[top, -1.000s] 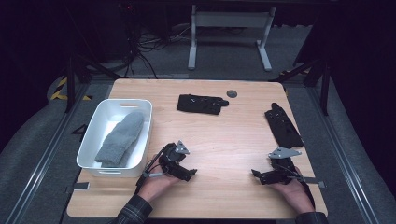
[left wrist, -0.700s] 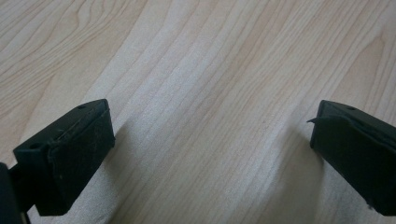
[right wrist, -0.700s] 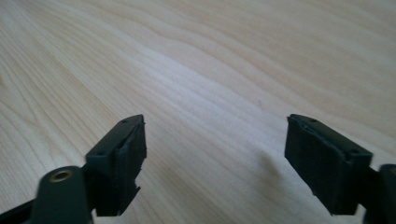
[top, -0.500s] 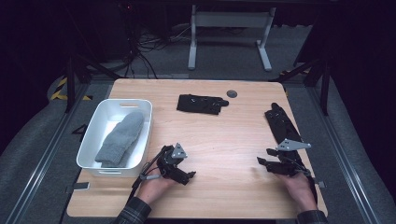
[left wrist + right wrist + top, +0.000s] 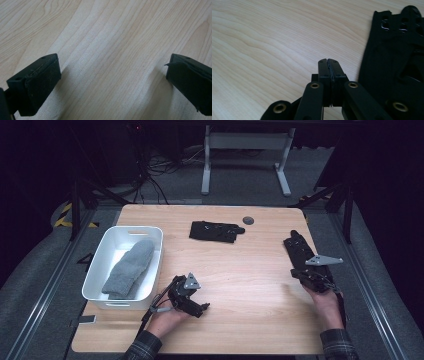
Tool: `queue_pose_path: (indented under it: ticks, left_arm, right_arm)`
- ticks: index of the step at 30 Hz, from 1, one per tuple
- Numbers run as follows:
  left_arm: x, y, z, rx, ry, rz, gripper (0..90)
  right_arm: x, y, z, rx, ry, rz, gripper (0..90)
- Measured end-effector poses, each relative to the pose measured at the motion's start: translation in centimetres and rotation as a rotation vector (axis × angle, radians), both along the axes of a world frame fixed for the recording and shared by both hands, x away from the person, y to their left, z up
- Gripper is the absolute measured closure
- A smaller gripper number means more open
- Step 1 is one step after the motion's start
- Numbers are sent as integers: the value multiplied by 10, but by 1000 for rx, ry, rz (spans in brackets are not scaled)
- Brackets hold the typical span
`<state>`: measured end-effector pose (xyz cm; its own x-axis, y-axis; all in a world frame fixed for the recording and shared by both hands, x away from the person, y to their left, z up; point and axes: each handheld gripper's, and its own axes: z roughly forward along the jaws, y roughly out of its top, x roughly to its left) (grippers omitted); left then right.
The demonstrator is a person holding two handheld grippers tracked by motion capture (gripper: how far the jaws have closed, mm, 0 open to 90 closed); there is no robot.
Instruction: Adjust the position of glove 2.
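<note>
A black glove [image 5: 299, 252] lies flat at the table's [image 5: 240, 270] right edge, its long axis running from near the person toward the far side, fingertips pointing away and slightly left. The right gripper [image 5: 306, 274] sits at the glove's near end with jaws just clenched together on nothing, the glove just beside them. The left gripper [image 5: 196, 309] rests beside the white bin [image 5: 152, 265], jaws released wide over bare wood.

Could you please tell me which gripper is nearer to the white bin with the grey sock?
Left. The left gripper sits just beside the white bin, at its right wall; the right gripper is across the table by a black glove.
</note>
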<state>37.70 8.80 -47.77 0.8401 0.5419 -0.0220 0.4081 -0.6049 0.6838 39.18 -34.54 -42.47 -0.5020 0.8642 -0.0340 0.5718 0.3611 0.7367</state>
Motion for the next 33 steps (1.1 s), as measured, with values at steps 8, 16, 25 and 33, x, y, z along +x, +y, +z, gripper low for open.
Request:
queue_pose_path:
  ticks: [8,16,25,33]
  left_arm:
    - [0,0,0,-1,-1,-1,1]
    - [0,0,0,-1,-1,-1,1]
    - [0,0,0,-1,-1,-2,1]
    - [0,0,0,-1,-1,-2,1]
  right_arm:
    - [17,-24,-5,-32,0,-83,900]
    - [30,-40,-20,-50,56,-141,900]
    - [26,-33,-23,-55,86,-95,900]
    - [20,-23,-23,-29,105,-32,900]
